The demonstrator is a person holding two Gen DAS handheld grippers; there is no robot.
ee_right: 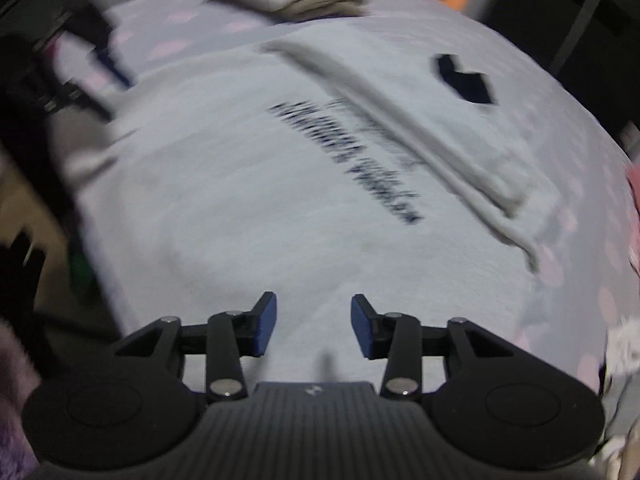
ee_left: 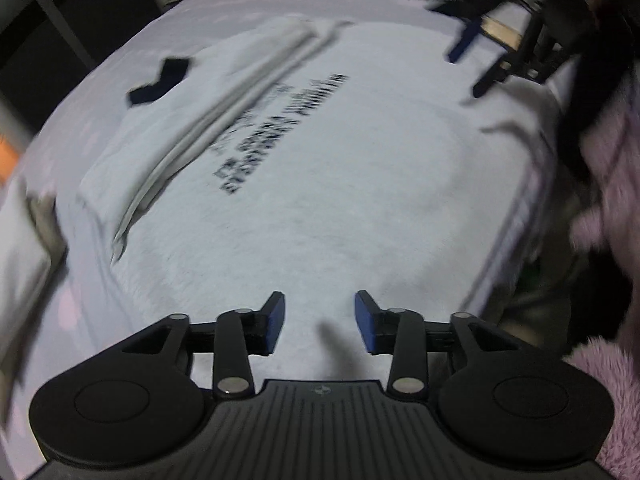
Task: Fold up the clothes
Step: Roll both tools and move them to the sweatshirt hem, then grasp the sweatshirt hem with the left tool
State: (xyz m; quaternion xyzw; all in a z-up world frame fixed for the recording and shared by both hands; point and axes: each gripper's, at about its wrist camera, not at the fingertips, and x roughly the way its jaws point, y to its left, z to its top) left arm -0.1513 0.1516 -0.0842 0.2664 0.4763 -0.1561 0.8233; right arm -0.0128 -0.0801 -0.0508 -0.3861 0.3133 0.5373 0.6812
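Left gripper (ee_left: 320,322) gapes over grey shirt (ee_left: 340,184), lettering running diagonally.

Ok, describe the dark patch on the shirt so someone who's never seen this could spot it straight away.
Start with the pale grey shirt spread flat over the dotted bedsheet. One side of it is folded in as a long band beside the dark printed lettering. Past that band sits the dark patch, the only solid navy, notched shape on the cloth.

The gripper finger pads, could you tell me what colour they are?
Blue pads on black fingers, clearest in the left wrist view.
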